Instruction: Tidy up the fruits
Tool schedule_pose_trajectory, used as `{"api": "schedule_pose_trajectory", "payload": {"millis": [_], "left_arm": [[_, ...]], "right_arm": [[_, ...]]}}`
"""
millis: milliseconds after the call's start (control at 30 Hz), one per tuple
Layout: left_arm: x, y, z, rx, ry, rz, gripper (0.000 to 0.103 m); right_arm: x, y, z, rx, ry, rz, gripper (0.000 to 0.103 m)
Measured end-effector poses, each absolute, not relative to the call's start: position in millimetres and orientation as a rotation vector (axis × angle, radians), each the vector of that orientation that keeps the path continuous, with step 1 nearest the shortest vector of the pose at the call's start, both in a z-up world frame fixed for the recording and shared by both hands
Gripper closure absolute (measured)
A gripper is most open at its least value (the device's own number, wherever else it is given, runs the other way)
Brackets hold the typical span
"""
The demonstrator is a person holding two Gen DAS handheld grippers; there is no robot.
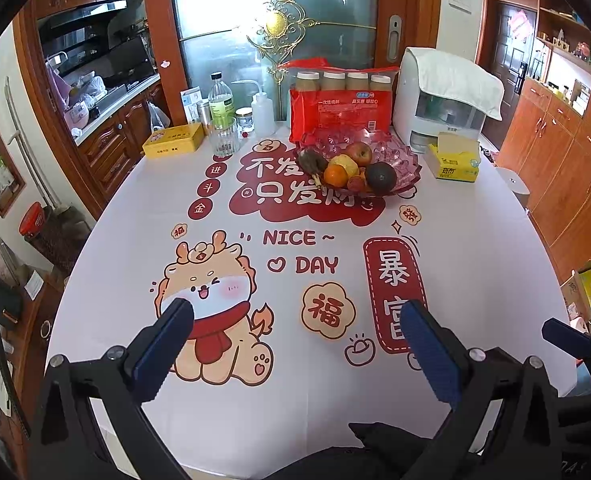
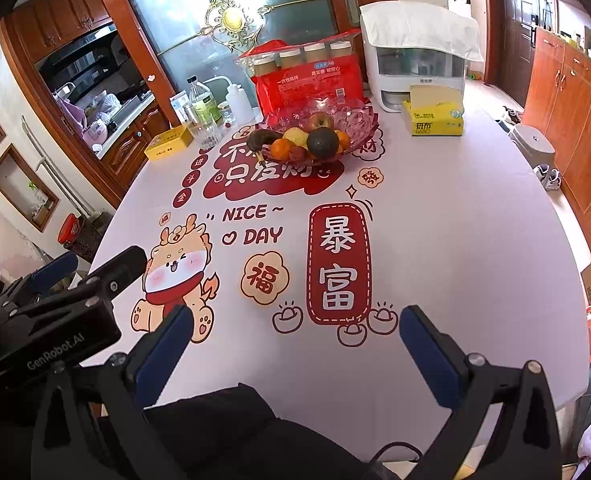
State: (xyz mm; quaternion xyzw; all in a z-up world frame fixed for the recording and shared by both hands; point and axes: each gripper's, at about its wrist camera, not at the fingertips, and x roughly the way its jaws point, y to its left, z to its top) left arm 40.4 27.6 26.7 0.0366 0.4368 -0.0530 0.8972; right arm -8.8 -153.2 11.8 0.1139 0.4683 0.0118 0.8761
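Observation:
A pink glass fruit bowl (image 1: 403, 160) (image 2: 359, 118) stands at the far side of the table. It holds a red apple (image 1: 358, 153) (image 2: 320, 121), an orange (image 1: 335, 175) (image 2: 281, 148), a dark avocado (image 1: 380, 176) (image 2: 322, 142), a yellow fruit (image 1: 346, 163) and a darkened banana (image 1: 309, 162) (image 2: 260, 139). My left gripper (image 1: 295, 312) is open near the table's front edge, with nothing between its blue fingers. My right gripper (image 2: 295, 320) is open too, just to the right of the left one, and holds nothing. Both are far from the bowl.
Behind the bowl stand a red package of cups (image 1: 337, 110), a white appliance under a towel (image 1: 441, 100), a yellow tissue box (image 1: 455, 162), a glass (image 1: 222, 136), bottles (image 1: 220, 100) and a yellow tin (image 1: 173, 141). The printed tablecloth (image 1: 295, 360) covers the table.

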Motion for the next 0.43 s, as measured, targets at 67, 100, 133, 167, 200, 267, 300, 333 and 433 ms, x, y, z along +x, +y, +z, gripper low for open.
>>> {"api": "schedule_pose_trajectory", "payload": {"millis": [67, 100, 133, 167, 200, 267, 300, 333, 433], "left_arm": [[40.3, 27.8, 27.0, 0.075, 0.906, -0.11, 0.001], [40.4, 27.8, 27.1, 0.075, 0.906, -0.11, 0.001], [40.5, 27.5, 27.0, 0.076, 0.907, -0.11, 0.001], [40.6, 27.9, 27.4, 0.076, 0.905, -0.111, 0.001], [40.4, 27.6, 27.3, 0.075, 0.906, -0.111, 0.001], [40.4, 28.3, 26.8, 0.075, 0.906, -0.111, 0.001], [40.1, 28.2, 26.4, 0.075, 0.908, -0.111, 0.001], [40.1, 28.2, 26.4, 0.075, 0.908, -0.111, 0.001], [40.6, 28.2, 27.0, 0.074, 0.909, -0.111, 0.001]], "right_arm": [[-8.6, -153.4, 12.0, 0.238, 0.978, 0.024, 0.0], [-8.8, -152.5, 11.6, 0.239, 0.979, 0.024, 0.0], [-8.8, -152.9, 10.6, 0.24, 0.981, 0.025, 0.0], [-9.2, -152.2, 10.2, 0.241, 0.982, 0.025, 0.0], [-8.7, -152.9, 10.9, 0.24, 0.981, 0.025, 0.0], [-8.8, -152.5, 10.7, 0.239, 0.981, 0.024, 0.0], [-8.3, -153.4, 11.0, 0.24, 0.981, 0.025, 0.0], [-8.3, -153.2, 11.0, 0.239, 0.981, 0.024, 0.0], [-8.8, -153.4, 10.2, 0.239, 0.982, 0.024, 0.0]]}}
